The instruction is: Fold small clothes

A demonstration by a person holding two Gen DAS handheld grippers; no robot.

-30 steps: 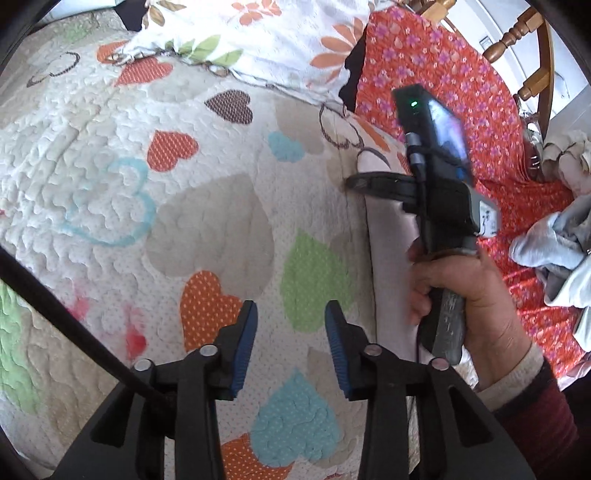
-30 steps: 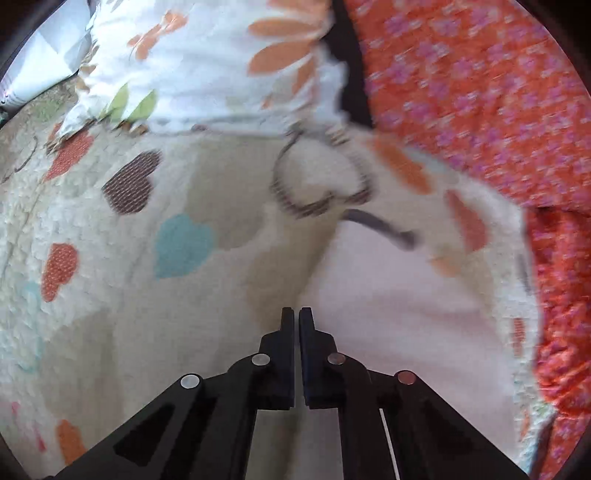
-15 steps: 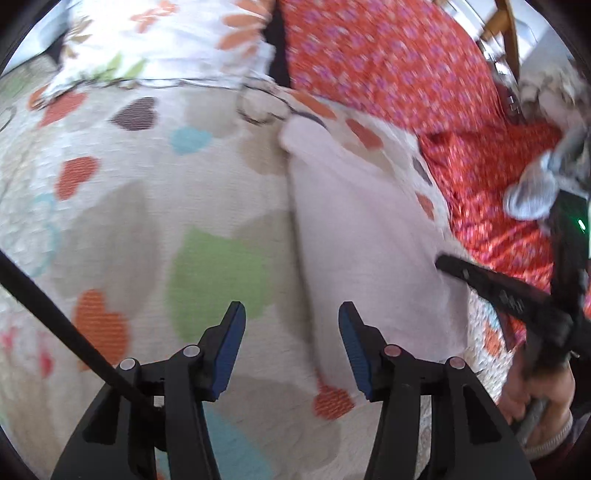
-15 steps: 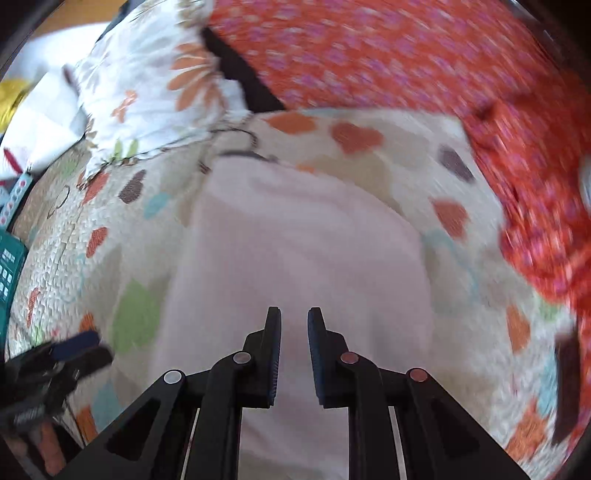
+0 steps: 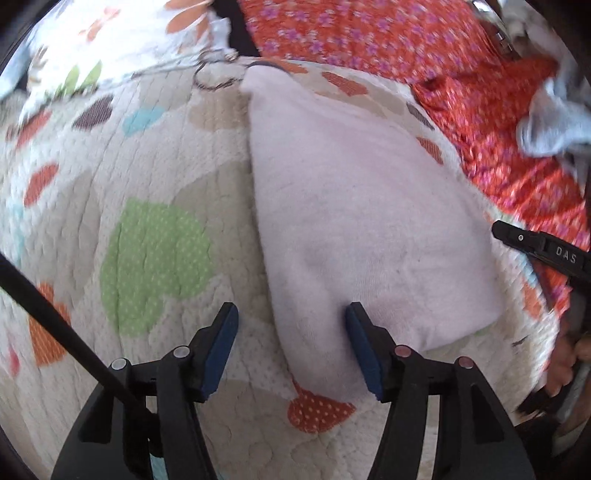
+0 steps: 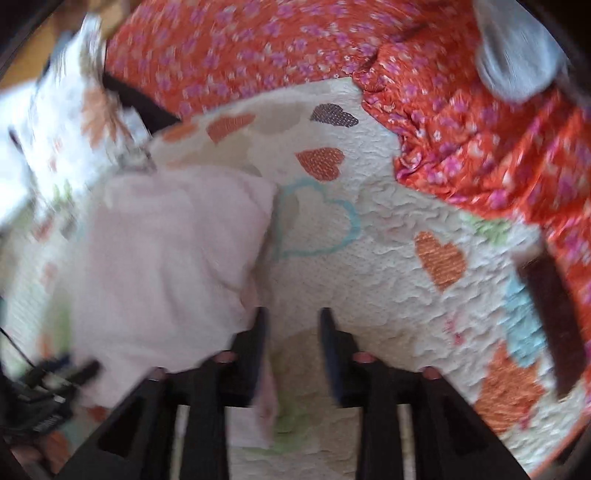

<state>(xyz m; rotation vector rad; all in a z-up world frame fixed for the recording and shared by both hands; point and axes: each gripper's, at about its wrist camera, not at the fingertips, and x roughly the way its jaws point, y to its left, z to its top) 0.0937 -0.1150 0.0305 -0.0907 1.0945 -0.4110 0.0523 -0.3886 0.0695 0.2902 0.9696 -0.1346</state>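
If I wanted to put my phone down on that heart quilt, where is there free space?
The quilt lies bare left of the pale pink garment, around the green heart. In the right wrist view, another bare stretch runs between the garment and the red floral fabric. It is crowded near the garment's close edge, where both grippers work.

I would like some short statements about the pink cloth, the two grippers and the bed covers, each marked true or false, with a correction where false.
1. The left gripper is open, and the near edge of the pale pink cloth lies between its fingers. True.
2. The right gripper is shut on the cloth. False: its jaws are apart and hold nothing; the cloth lies just to their left.
3. The pink cloth rests on a quilt with heart shapes. True.
4. The red fabric with small flowers covers the pink cloth. False: it lies beyond the quilt, away from the cloth.
5. A grey-white garment lies on the red fabric. True.
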